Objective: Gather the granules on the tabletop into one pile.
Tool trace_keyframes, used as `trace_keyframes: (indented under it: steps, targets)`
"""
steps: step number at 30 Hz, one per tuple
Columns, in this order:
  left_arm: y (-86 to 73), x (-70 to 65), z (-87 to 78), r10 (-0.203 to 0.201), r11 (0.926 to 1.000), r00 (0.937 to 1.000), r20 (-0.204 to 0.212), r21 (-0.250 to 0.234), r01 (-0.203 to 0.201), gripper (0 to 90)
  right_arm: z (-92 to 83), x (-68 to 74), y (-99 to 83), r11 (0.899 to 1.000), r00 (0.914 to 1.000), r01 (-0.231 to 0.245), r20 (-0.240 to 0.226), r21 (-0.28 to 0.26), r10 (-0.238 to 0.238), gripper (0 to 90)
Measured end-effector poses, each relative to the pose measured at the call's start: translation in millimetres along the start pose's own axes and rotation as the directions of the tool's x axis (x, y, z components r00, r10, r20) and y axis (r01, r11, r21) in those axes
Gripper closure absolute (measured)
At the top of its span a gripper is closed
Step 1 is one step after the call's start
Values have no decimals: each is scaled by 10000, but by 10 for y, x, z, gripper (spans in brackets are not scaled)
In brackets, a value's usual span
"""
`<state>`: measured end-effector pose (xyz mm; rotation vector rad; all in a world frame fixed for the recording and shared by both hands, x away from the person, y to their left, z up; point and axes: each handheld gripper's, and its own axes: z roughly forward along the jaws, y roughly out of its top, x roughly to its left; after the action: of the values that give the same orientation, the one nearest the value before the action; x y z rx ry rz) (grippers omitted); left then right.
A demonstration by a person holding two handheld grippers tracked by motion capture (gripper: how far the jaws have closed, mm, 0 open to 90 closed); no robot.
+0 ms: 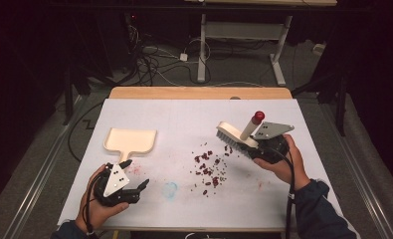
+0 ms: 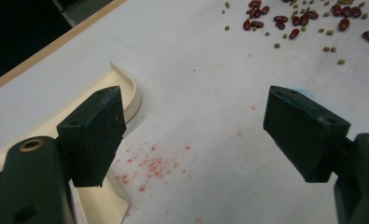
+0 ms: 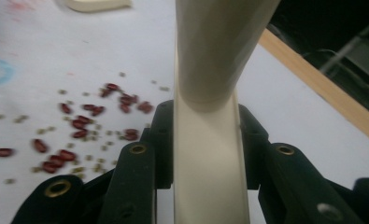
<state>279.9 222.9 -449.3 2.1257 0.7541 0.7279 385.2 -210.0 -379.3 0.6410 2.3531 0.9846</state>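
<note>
Cream dustpan [image 1: 130,140] lies empty on the white surface [image 1: 194,119]. Left gripper [image 1: 134,175], jaws released, hovers at its handle. Right gripper [image 1: 261,148] grasps the brush [image 1: 234,136] beside scattered beans [image 1: 209,168]; bristles partly hidden.

Black tongs [image 1: 137,174], grey plates, navy sleeves [image 1: 317,209]

Dark room, grey floor [image 1: 45,164], tangled cables [image 1: 154,62], white-legged desk [image 1: 244,30].

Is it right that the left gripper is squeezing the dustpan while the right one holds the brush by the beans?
Not quite. The left gripper is open and squeezing nothing, as the left gripper view shows; the dustpan lies beside it. The right gripper does hold the brush by the beans.
</note>
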Motion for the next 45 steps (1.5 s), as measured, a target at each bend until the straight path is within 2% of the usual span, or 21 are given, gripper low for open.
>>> trace_keyframes:
  steps: [2, 3, 5, 7, 8, 13, 14, 15, 17, 18, 19, 20, 22, 25, 31, 36, 38, 41, 45]
  targets:
    - [-4, -2, 8, -39, 10000, 10000, 25, 28, 39, 204, 60, -58, -1, 9998, 9992, 110, 389, 173, -117, 676]
    - [-9, -13, 31, -57, 10000, 10000, 62, 81, 57, 203, 96, -83, 4, 9994, 9972, 153, 730, 309, -175, 676]
    - [-12, -25, 49, -77, 9998, 10000, 63, 184, 76, 204, 185, -134, 11, 9981, 9900, 227, 1376, 565, -303, 676]
    - [-15, -36, 69, -23, 9996, 9999, 112, 289, 19, 204, 286, -180, 6, 9981, 9841, 15, 1769, 616, -124, 677]
    - [-14, -40, 77, 30, 9995, 9999, 137, 311, -34, 204, 344, -201, 4, 9975, 9801, 45, 1975, 706, -184, 676]
    - [1, -47, 123, 208, 9989, 9995, 251, 424, -219, 204, 701, -203, 4, 9871, 9637, 148, 2608, 1597, -566, 676]
    - [0, -52, 130, 178, 9990, 9994, 281, 411, -189, 203, 752, -196, 0, 9850, 9629, 161, 2627, 1718, -615, 677]
    - [0, -52, 130, 178, 9990, 9994, 281, 411, -189, 204, 826, -181, -8, 9810, 9660, 121, 2510, 1937, -615, 677]
    - [-3, -60, 136, 204, 9986, 9993, 323, 483, -219, 204, 886, -131, 2, 9820, 9731, -11, 2266, 1889, -425, 677]
    - [-4, -63, 138, 219, 9984, 9992, 328, 522, -236, 204, 886, -131, 2, 9820, 9731, -11, 2266, 1889, -425, 677]
    - [-6, -69, 140, 273, 9977, 9990, 348, 603, -294, 203, 919, -46, 37, 9745, 9689, 442, 2284, 2199, -955, 676]
    - [-7, -75, 139, 292, 9976, 9990, 350, 619, -314, 203, 927, -17, 42, 9740, 9701, 536, 2197, 2203, -1030, 676]
    - [-3, -89, 136, 344, 9971, 9987, 369, 661, -368, 203, 941, 59, 52, 9741, 9763, 611, 1897, 2179, -1037, 676]
    - [3, -96, 140, 401, 9966, 9984, 394, 704, -428, 203, 934, 175, 76, 9733, 9789, 905, 1610, 2111, -1260, 675]
    - [1, -94, 166, 451, 9953, 9978, 478, 831, -490, 203, 911, 404, 143, 9782, 9869, 1165, 908, 1719, -1335, 675]
    - [0, -94, 162, 458, 9953, 9975, 533, 825, -502, 203, 900, 621, 203, 9722, 9825, 1729, 421, 1580, -1816, 674]
    - [0, -94, 160, 460, 9952, 9974, 560, 834, -505, 204, 889, 687, 214, 9720, 9821, 1818, 223, 1487, -1870, 674]
    - [0, -97, 159, 490, 9949, 9972, 568, 849, -537, 203, 847, 742, 221, 9679, 9786, 2045, -57, 1458, -2059, 674]
    - [3, -103, 156, 540, 9943, 9968, 588, 887, -591, 203, 779, 803, 220, 9694, 9776, 2105, -325, 1267, -2080, 675]
